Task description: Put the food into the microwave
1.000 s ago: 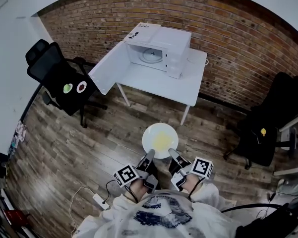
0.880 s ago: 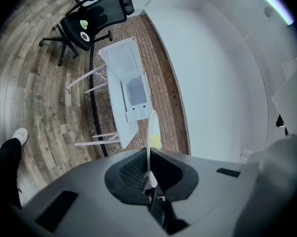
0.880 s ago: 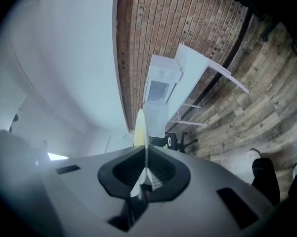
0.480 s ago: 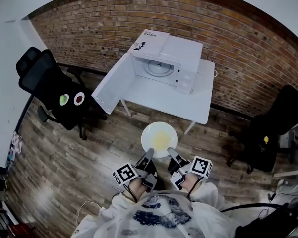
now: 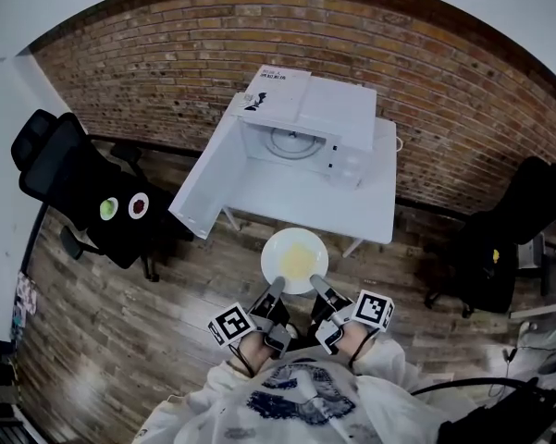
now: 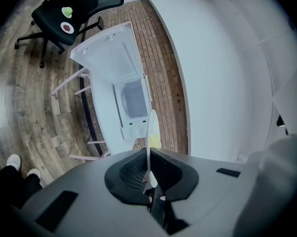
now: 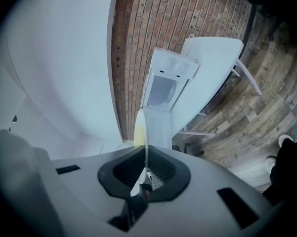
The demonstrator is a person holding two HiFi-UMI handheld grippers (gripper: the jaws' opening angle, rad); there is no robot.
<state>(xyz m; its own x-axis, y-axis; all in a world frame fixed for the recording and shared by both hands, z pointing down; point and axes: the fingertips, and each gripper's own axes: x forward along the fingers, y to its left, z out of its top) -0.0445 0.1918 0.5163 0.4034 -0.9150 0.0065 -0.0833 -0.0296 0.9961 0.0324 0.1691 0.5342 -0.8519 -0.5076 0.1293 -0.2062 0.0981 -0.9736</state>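
In the head view, a printed sheet with a small black figure lay on the white microwave (image 5: 307, 109), its writing too small to read. Both hands reached forward side by side. The left gripper (image 5: 279, 289) and right gripper (image 5: 313, 285) each gripped the near rim of a white plate (image 5: 276, 248) of pale yellow food (image 5: 297, 263). The plate was level above the wooden floor (image 5: 120, 322), just short of the white table (image 5: 301, 197).

In the left gripper view, the jaws pinched the thin rim, seen edge-on, with the open microwave ahead.

In the right gripper view, the jaws were likewise clamped on the rim.
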